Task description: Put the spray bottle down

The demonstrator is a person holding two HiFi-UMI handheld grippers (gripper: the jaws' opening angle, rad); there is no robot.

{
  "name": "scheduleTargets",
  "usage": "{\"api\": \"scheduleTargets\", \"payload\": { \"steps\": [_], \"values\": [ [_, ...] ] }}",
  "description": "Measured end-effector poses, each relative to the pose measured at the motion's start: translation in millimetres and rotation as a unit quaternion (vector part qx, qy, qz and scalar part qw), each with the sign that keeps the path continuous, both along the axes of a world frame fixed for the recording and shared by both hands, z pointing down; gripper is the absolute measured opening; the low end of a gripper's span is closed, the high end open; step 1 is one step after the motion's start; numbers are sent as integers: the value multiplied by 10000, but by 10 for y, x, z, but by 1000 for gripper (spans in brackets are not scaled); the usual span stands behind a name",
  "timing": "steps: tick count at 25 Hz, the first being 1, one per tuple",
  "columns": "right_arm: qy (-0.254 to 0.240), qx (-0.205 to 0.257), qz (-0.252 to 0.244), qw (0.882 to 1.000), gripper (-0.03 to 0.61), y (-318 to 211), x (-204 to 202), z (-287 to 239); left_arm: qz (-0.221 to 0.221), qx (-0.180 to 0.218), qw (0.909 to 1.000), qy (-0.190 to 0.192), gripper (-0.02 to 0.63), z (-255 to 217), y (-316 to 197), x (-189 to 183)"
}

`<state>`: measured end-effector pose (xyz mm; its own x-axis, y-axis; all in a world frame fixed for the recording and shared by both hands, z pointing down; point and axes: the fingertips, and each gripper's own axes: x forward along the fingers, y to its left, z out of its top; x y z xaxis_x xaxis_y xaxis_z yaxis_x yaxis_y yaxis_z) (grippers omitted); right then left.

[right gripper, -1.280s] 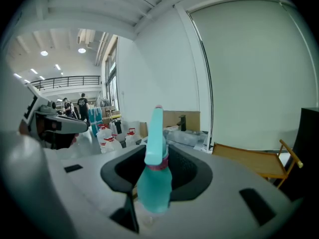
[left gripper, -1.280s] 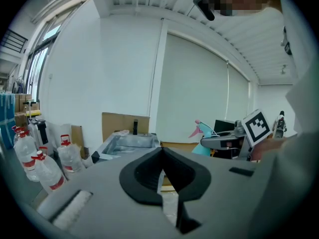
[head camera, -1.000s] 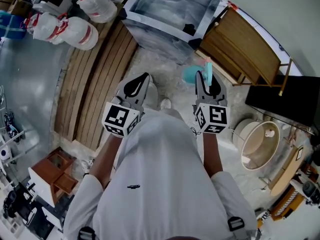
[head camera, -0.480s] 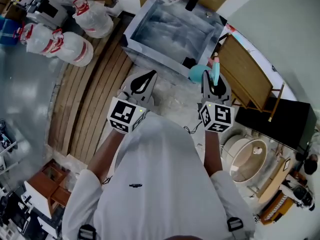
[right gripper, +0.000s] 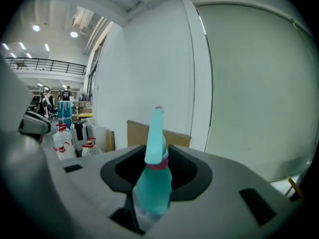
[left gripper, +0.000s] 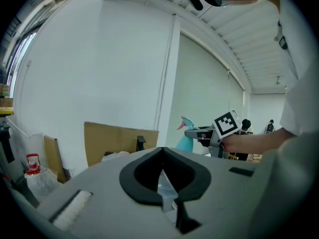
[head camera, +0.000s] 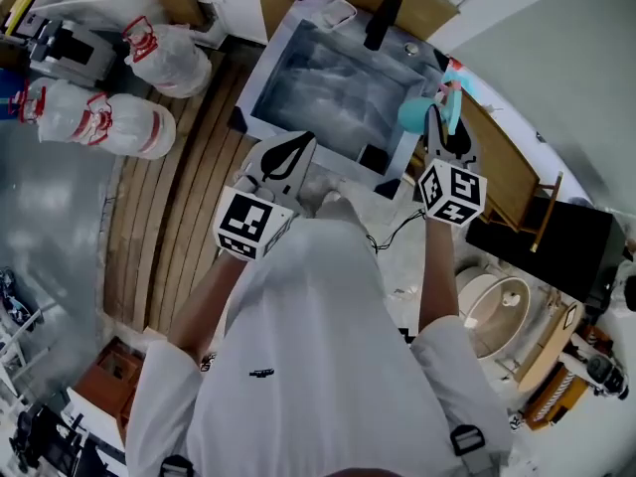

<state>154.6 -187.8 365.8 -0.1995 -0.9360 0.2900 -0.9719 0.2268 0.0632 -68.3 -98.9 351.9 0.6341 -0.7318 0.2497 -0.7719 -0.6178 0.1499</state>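
Spray bottle clamped in right tongs above tub's right rim; left tongs closed, empty.

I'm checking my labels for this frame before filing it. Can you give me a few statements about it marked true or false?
1. The right gripper is shut on the spray bottle. True.
2. The left gripper holds a cloth. False: its jaws are together on nothing.
3. The spray bottle is red. False: it is teal.
4. In the head view, white bags lie left of the metal basin. True.
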Motion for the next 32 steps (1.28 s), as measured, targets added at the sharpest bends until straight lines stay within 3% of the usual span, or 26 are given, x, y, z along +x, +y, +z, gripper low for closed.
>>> {"api": "scheduleTargets", "payload": {
  "steps": [23, 32],
  "values": [
    [-70, -524, 194, 9984, 135, -1972, 893, 1253, 124, -661, 9975, -222, 4, 682, -1105, 905],
    [-176, -616, 155, 9978, 135, -2274, 1009, 1625, 95, -809, 9964, -232, 5, 853, -1294, 1101]
  ]
}}
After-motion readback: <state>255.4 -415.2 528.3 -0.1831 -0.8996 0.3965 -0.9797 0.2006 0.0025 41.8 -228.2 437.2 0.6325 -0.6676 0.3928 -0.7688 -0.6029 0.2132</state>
